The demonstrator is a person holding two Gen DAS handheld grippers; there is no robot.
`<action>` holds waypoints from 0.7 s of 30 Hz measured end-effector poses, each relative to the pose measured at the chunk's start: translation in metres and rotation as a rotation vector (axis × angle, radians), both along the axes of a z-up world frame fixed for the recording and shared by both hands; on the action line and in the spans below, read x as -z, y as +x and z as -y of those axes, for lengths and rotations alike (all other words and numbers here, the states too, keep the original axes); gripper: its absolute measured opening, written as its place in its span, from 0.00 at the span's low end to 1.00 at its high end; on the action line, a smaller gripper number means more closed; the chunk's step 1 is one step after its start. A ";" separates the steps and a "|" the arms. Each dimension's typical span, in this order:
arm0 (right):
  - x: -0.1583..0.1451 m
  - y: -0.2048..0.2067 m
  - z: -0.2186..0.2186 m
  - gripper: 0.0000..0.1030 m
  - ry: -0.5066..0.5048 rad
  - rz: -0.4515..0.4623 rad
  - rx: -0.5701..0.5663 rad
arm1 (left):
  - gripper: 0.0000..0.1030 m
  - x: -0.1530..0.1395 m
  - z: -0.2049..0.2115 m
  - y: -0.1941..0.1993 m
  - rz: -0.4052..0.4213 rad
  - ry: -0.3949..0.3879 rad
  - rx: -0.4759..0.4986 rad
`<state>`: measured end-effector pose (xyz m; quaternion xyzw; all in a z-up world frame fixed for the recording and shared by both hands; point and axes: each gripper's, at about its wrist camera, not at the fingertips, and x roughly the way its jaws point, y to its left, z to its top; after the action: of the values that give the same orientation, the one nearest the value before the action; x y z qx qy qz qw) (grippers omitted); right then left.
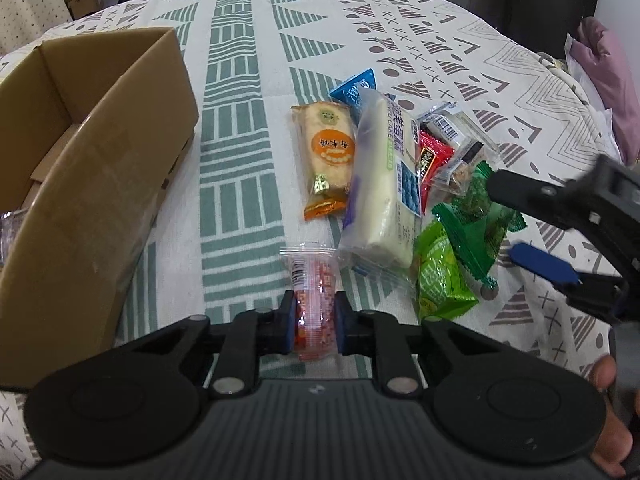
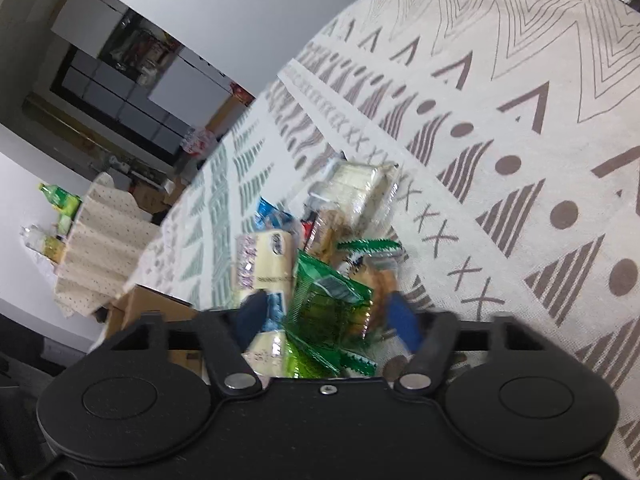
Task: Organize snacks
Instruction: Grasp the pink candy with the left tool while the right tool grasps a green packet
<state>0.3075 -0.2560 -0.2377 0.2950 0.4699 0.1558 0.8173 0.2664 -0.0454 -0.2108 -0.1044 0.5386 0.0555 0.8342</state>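
Patterned cloth covers the counter (image 1: 248, 80), with one cardboard box (image 1: 100, 152) at the left. Eight snack packets lie loose to the right. Left hand-held gripper (image 1: 315, 322) pinches the near red packet (image 1: 314, 292); it could slip. Right hand-held gripper (image 2: 326, 320) brackets a green packet (image 2: 326, 300), grip unclear, and may snag neighbours.

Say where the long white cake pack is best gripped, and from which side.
Grip the cake pack across its narrow width near the middle, coming from above. It lies flat and long on the cloth, and its left edge by the orange pack looks free, while red and green packs crowd its right.
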 end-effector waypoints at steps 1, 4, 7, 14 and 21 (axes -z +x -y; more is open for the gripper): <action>0.000 -0.002 0.000 0.38 -0.005 0.006 0.002 | 0.17 -0.001 0.000 -0.002 -0.002 -0.004 -0.003; -0.007 -0.008 0.002 0.26 -0.010 0.028 -0.002 | 0.17 -0.004 -0.001 -0.006 0.000 -0.007 -0.011; -0.012 -0.016 0.004 0.25 -0.028 0.038 -0.008 | 0.17 -0.008 -0.003 -0.011 0.007 -0.015 -0.019; -0.024 -0.035 0.009 0.24 -0.035 0.048 0.000 | 0.17 -0.024 -0.006 -0.024 0.034 -0.023 -0.032; -0.040 -0.053 0.012 0.24 -0.028 0.070 0.002 | 0.16 -0.043 -0.011 -0.040 0.074 -0.040 -0.048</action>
<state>0.2548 -0.2678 -0.1977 0.2784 0.4428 0.1589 0.8373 0.2265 -0.0341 -0.1682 -0.1358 0.5059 0.0607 0.8496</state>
